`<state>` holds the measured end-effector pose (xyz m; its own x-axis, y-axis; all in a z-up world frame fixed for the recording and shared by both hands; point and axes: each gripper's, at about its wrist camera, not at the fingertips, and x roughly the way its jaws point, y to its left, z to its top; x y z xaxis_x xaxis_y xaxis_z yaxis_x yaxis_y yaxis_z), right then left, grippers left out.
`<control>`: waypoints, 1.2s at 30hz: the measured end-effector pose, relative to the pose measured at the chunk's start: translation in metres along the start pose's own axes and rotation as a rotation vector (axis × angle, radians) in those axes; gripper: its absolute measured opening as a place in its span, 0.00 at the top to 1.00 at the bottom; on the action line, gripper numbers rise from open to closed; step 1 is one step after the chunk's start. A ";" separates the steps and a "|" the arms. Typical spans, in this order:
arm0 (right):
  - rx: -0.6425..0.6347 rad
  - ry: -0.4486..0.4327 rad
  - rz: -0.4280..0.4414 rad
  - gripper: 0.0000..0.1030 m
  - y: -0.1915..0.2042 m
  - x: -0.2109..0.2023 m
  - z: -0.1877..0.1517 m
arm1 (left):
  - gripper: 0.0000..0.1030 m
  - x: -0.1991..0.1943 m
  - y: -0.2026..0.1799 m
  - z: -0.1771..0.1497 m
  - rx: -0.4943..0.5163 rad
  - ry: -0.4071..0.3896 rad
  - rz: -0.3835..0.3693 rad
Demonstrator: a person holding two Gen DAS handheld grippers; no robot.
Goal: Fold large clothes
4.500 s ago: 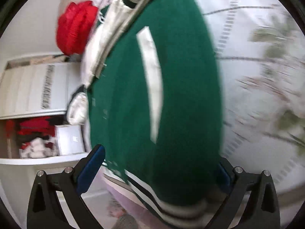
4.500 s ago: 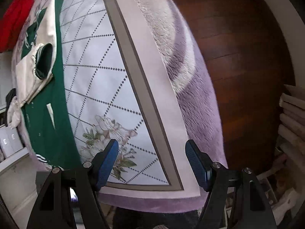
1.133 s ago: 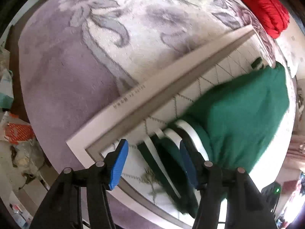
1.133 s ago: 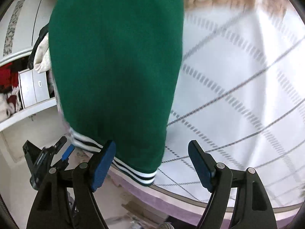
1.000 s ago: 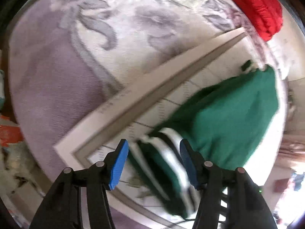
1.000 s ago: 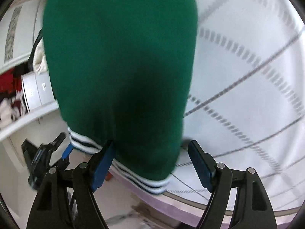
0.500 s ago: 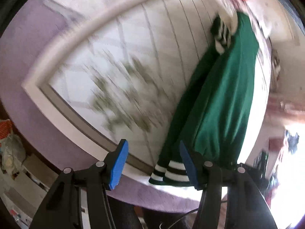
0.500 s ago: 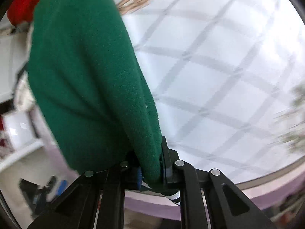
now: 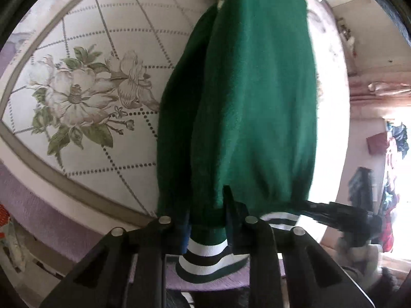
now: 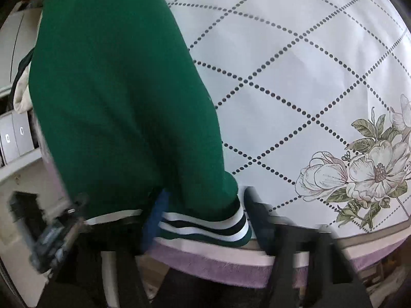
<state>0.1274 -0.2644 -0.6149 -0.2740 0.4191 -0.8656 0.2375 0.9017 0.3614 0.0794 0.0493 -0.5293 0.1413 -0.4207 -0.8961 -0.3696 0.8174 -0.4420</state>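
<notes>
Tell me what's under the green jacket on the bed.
The green jacket lies on a white bedspread with dotted diamond lines and printed flowers, over a purple blanket. Whatever lies directly beneath the jacket is covered.

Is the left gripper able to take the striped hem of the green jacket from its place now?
Probably yes: the striped hem already sits between the closing jaws of the left gripper, with nothing blocking it.
</notes>
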 end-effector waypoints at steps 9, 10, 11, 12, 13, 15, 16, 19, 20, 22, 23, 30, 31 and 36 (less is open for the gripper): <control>0.014 -0.063 0.070 0.87 0.001 -0.035 -0.040 | 0.83 -0.025 -0.006 -0.007 0.004 -0.026 0.038; 0.012 -0.055 0.066 0.87 -0.006 -0.036 -0.044 | 0.83 -0.012 0.004 -0.010 -0.012 -0.004 0.055; 0.012 -0.037 0.060 0.87 -0.015 -0.034 -0.051 | 0.83 0.000 0.012 -0.015 -0.019 0.016 0.074; 0.000 -0.007 0.036 0.87 -0.016 -0.022 -0.056 | 0.83 0.015 0.023 -0.019 -0.028 0.040 0.099; 0.000 0.012 0.013 0.87 -0.018 -0.011 -0.061 | 0.83 0.028 0.033 -0.021 -0.039 0.065 0.110; -0.012 0.056 -0.036 0.87 -0.020 0.008 -0.070 | 0.80 0.045 0.045 -0.025 -0.039 0.089 0.136; -0.010 0.067 -0.049 0.87 -0.021 0.015 -0.073 | 0.79 0.049 0.049 -0.026 -0.042 0.098 0.132; -0.083 0.114 -0.100 0.81 -0.006 0.026 -0.074 | 0.74 0.040 0.047 -0.021 -0.060 0.123 0.097; -0.078 0.139 -0.099 0.72 0.000 0.025 -0.071 | 0.73 0.032 0.044 -0.017 -0.070 0.144 0.074; -0.068 0.189 -0.063 0.67 0.000 0.019 -0.071 | 0.73 0.011 0.037 -0.012 -0.068 0.151 0.050; -0.073 0.193 -0.063 0.67 0.002 0.014 -0.071 | 0.73 0.000 0.031 -0.009 -0.056 0.142 0.060; -0.262 0.031 -0.167 0.34 0.044 -0.056 -0.046 | 0.59 -0.050 -0.039 0.059 0.108 -0.056 0.094; -0.269 0.005 -0.157 0.34 0.055 -0.062 -0.036 | 0.59 -0.045 -0.052 0.078 0.114 -0.083 0.092; -0.298 -0.136 -0.128 0.34 0.120 -0.084 0.042 | 0.59 -0.025 -0.100 0.190 0.149 -0.211 0.085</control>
<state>0.2180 -0.1962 -0.5132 -0.1529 0.3007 -0.9414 -0.0784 0.9459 0.3149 0.2875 0.0529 -0.4705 0.3091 -0.2692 -0.9121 -0.2512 0.9019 -0.3513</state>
